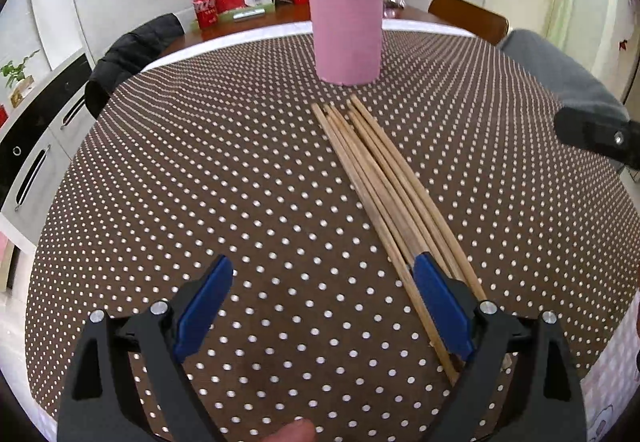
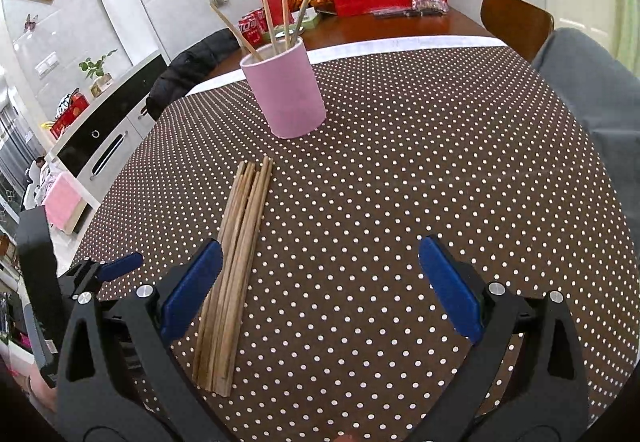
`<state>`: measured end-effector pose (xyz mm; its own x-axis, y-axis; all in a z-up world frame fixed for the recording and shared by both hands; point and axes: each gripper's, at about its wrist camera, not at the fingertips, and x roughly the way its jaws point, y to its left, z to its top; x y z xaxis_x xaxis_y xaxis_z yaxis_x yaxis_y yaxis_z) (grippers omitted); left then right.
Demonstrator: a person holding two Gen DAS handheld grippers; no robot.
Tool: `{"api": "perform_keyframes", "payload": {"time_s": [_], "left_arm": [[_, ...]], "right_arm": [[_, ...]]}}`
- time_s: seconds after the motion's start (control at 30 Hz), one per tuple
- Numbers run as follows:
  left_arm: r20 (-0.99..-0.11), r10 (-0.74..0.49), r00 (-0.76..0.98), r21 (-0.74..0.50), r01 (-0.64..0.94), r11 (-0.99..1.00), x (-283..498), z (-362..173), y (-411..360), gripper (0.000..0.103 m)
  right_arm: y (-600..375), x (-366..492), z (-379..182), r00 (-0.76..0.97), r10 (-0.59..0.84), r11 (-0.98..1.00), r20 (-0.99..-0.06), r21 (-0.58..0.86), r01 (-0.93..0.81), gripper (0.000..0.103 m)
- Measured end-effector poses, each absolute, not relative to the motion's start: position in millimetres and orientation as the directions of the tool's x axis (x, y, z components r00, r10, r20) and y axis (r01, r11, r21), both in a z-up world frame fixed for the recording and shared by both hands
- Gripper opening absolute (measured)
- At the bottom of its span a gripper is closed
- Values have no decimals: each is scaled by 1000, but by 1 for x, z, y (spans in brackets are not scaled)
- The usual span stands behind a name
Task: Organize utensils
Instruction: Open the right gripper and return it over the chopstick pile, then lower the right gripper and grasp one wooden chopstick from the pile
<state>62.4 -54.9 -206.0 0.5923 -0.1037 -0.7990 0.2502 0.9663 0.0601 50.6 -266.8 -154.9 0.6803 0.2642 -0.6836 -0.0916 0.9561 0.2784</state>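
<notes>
Both tongs, left and right, gape empty; my left hides the pale wooden chopsticks' near ends beside the pink cylindrical holder.

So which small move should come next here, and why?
Probably close the left hand-held gripper on one stick from the chopsticks lying flat on the table. Four already stand in the pink cup, both grippers are open, and its right finger sits at the bundle.

Loose bundle of wooden chopsticks lay flat on the dotted cloth; pink holder stood upright at their 12 o'clock, four sticks inside.
</notes>
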Motion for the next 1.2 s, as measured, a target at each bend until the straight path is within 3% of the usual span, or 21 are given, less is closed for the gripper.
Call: {"api": "perform_keyframes", "payload": {"time_s": [0.43,0.77,0.97,1.2], "left_arm": [[-820,-67,568,74,221,972,84,-219,-57,92],[-816,-90,572,23,188,982,92,-223,-35,92],[-811,-92,577,19,184,983,93,-223,-33,92],[-811,-92,578,19,184,983,92,-223,-34,93]], "right_arm": [[-265,60,-166,651,262,960,-712,262,-100,97],[-215,95,-187,574,322,946,-753,228,-233,96],[-192,107,-205,539,256,956,-802,127,-266,76],[-210,109,-206,553,206,970,-808,95,-224,75]]}}
